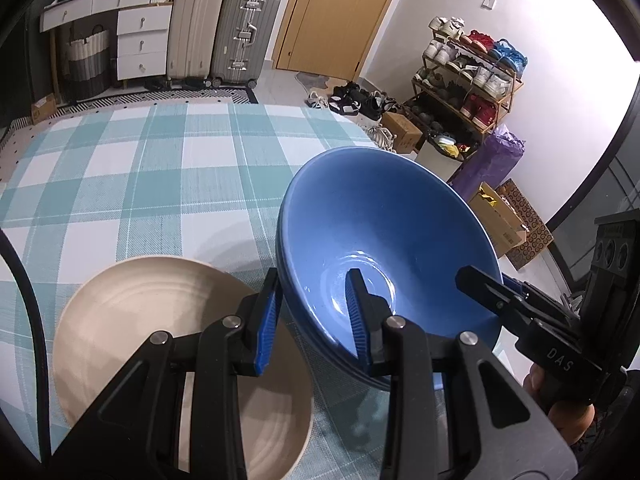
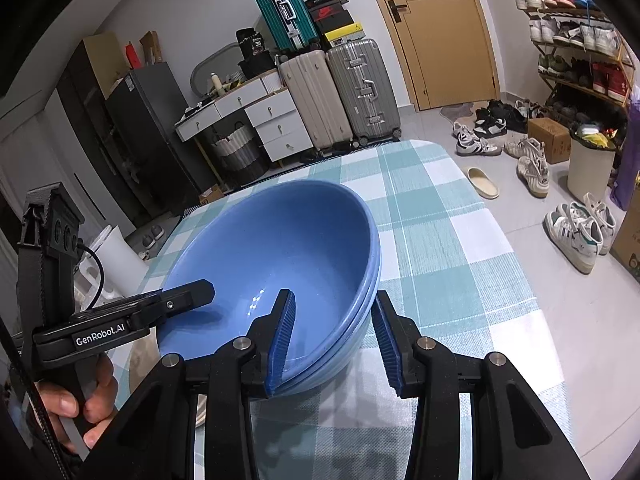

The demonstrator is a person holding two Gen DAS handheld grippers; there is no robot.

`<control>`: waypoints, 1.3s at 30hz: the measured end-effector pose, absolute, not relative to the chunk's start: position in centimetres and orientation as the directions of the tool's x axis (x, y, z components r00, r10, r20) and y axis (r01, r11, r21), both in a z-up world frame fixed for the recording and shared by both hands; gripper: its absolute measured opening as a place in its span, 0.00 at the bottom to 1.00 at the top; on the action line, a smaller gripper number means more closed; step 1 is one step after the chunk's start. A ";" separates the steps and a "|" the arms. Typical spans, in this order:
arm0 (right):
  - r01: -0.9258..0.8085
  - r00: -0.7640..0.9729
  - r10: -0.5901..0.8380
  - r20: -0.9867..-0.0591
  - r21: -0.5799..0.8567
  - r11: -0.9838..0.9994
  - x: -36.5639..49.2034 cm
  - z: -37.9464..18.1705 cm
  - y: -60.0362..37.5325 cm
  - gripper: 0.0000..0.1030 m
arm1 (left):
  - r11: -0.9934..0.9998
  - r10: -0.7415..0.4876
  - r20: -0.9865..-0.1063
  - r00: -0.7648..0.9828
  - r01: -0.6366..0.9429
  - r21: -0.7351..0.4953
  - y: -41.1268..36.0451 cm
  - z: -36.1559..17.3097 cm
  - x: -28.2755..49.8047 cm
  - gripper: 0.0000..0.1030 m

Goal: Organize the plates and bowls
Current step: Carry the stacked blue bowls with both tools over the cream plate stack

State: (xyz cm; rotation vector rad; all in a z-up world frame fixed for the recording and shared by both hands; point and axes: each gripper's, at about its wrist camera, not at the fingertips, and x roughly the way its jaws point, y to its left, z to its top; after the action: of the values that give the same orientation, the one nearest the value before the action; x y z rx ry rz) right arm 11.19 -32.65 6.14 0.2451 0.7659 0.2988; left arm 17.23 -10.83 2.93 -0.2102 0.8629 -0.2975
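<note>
A stack of blue bowls [image 1: 384, 216] stands on the checked tablecloth [image 1: 140, 168]. My left gripper [image 1: 314, 316] straddles the near left rim of the stack, one finger inside the top bowl and one outside, with the jaws apart. My right gripper [image 2: 334, 338] straddles the stack's [image 2: 280, 240] near right rim the same way, jaws apart with a gap to the outer wall. A beige plate [image 1: 132, 320] lies on the cloth to the left of the bowls, partly under my left gripper. The right gripper also shows in the left wrist view [image 1: 504, 300].
The table's far and right edges drop to a tiled floor with loose shoes [image 2: 576, 236] and a slipper [image 2: 484, 182]. A shoe rack [image 1: 468, 80], boxes and a purple bag [image 1: 492, 160] stand right. Suitcases [image 2: 340, 96], drawers [image 2: 276, 124] and a door [image 2: 444, 32] stand behind.
</note>
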 end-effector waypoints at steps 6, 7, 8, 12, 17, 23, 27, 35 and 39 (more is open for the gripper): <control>-0.186 0.695 0.353 -0.626 0.318 0.930 10.2 7.4 -32.4 0.40 | 0.940 -0.336 -0.693 0.637 0.181 -0.289 -10.6 4.5 15.7 0.28; -0.188 0.698 0.353 -0.624 0.316 0.930 10.0 7.6 -32.3 0.40 | 0.940 -0.335 -0.691 0.641 0.181 -0.288 -10.5 4.7 15.5 0.28; -0.190 0.700 0.352 -0.622 0.313 0.930 9.9 7.8 -32.3 0.40 | 0.941 -0.334 -0.689 0.644 0.181 -0.287 -10.5 4.9 15.2 0.28; -0.200 0.706 0.352 -0.615 0.304 0.931 9.3 8.5 -31.8 0.40 | 0.940 -0.334 -0.679 0.654 0.181 -0.288 -10.2 5.8 14.2 0.28; -0.211 0.709 0.355 -0.609 0.296 0.931 8.9 9.2 -31.1 0.40 | 0.940 -0.332 -0.669 0.665 0.177 -0.291 -9.6 6.7 13.0 0.28; -0.232 0.713 0.363 -0.600 0.286 0.930 8.5 10.1 -30.2 0.40 | 0.942 -0.322 -0.656 0.682 0.166 -0.290 -8.8 7.7 11.6 0.28; -0.250 0.713 0.370 -0.596 0.277 0.928 8.3 10.7 -29.5 0.40 | 0.944 -0.314 -0.645 0.697 0.156 -0.291 -8.1 8.5 10.5 0.28; -0.293 0.707 0.395 -0.587 0.265 0.918 8.2 11.6 -27.6 0.40 | 0.952 -0.280 -0.629 0.725 0.124 -0.281 -6.4 10.1 8.3 0.28; -0.317 0.700 0.411 -0.585 0.261 0.912 8.3 11.7 -26.5 0.40 | 0.956 -0.256 -0.627 0.736 0.097 -0.276 -5.3 10.6 7.1 0.28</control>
State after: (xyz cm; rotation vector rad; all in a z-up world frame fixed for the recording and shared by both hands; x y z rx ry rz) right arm 8.29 -26.49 11.68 0.1450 0.6848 0.4066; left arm 7.11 -5.26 10.56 -0.2323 0.7190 -0.1956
